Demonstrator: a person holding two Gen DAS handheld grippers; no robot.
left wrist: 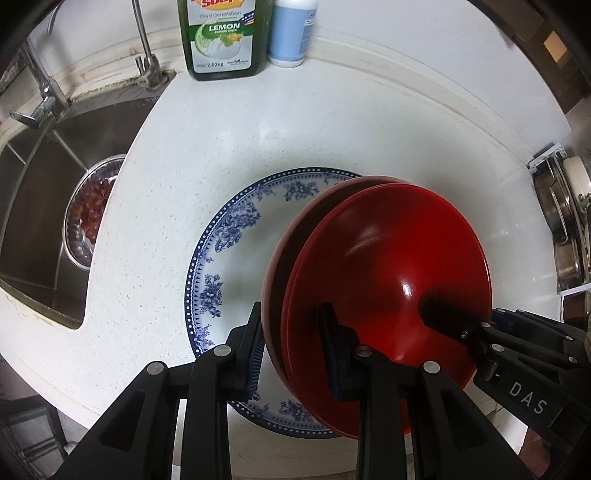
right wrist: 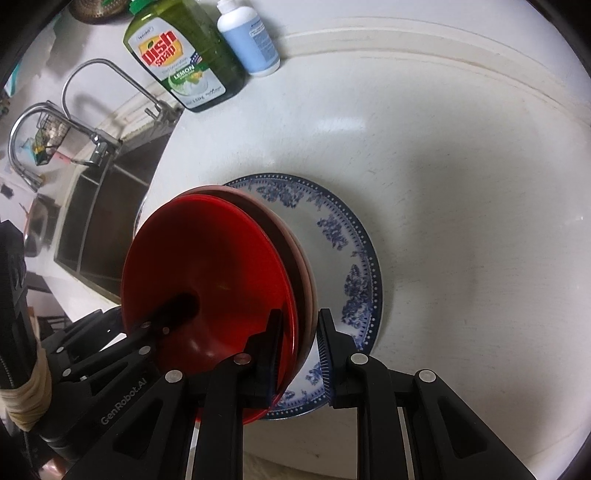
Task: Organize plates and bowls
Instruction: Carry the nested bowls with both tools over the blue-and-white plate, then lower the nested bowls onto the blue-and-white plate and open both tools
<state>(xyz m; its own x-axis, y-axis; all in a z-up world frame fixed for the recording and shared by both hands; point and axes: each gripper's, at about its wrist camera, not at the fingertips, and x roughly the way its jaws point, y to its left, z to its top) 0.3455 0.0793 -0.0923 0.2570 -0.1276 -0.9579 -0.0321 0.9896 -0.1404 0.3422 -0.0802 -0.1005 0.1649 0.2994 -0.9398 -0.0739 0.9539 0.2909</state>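
A glossy red bowl [left wrist: 388, 266] sits nested in a pink bowl [left wrist: 273, 266], and both grippers hold the pair by opposite rims. My left gripper [left wrist: 293, 354] is shut on the two rims, one pad inside the red bowl and one outside the pink. My right gripper [right wrist: 301, 354] is shut the same way on the other side of the red bowl [right wrist: 214, 266] and pink bowl [right wrist: 308, 280]. Under the stack, a blue-floral plate [left wrist: 229, 266] lies flat on the white counter [left wrist: 221, 147]. The plate [right wrist: 343, 258] is partly hidden, and I cannot tell whether the stack touches it.
A green dish soap bottle [left wrist: 225, 37] and a white and blue bottle [left wrist: 291, 33] stand at the counter's back. To the left is a steel sink [left wrist: 44, 184] with a faucet [left wrist: 40, 96] and a metal bowl of red pieces [left wrist: 92, 214]. Pots [left wrist: 565, 229] stand at the right edge.
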